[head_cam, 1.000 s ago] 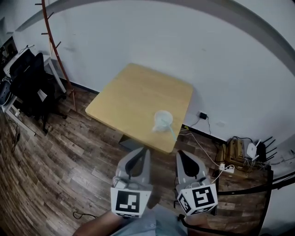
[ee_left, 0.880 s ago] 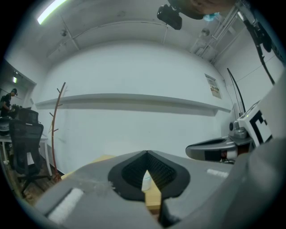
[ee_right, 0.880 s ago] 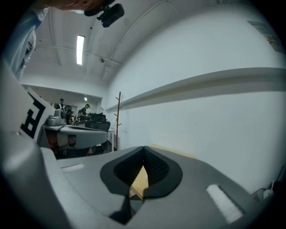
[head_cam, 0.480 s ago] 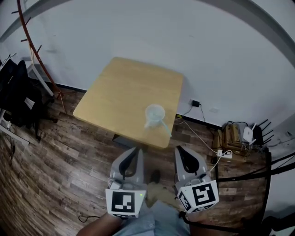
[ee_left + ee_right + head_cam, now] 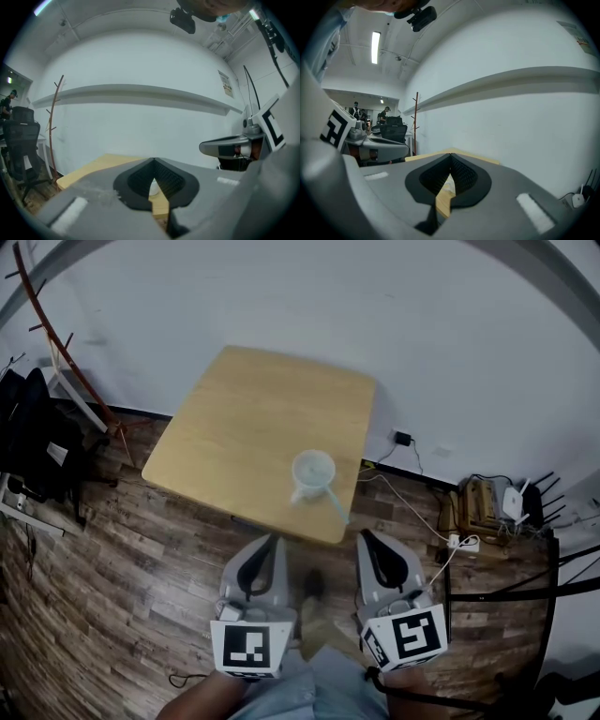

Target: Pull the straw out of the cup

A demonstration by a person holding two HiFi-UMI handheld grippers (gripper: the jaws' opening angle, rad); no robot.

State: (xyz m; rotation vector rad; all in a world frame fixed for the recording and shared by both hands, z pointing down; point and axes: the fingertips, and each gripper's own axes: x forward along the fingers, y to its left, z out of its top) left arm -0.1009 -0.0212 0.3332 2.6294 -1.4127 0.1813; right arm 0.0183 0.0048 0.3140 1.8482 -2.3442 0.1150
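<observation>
"What was the table (image 5: pixel 253 418) made of?"

"Light wood. It looked smooth and dull, not shiny. The floor (image 5: pixel 112 559) was wood too, but darker, in planks with streaky grain."

"And the cup (image 5: pixel 313 472)?"

"Thin plastic, I thought. It was milky and a bit see-through. The straw (image 5: pixel 337 505) looked like pale plastic as well, but it was too small for me to tell more."

"What about the tools?"

"The left gripper (image 5: pixel 272 540) and the right gripper (image 5: pixel 365 534) both had grey plastic shells, smooth and dull. The pads (image 5: pixel 168 177) inside were black and looked rough, with tiny ridges."

"And the wall (image 5: pixel 450 343)?"

"White, flat and dull, like paint."
</observation>
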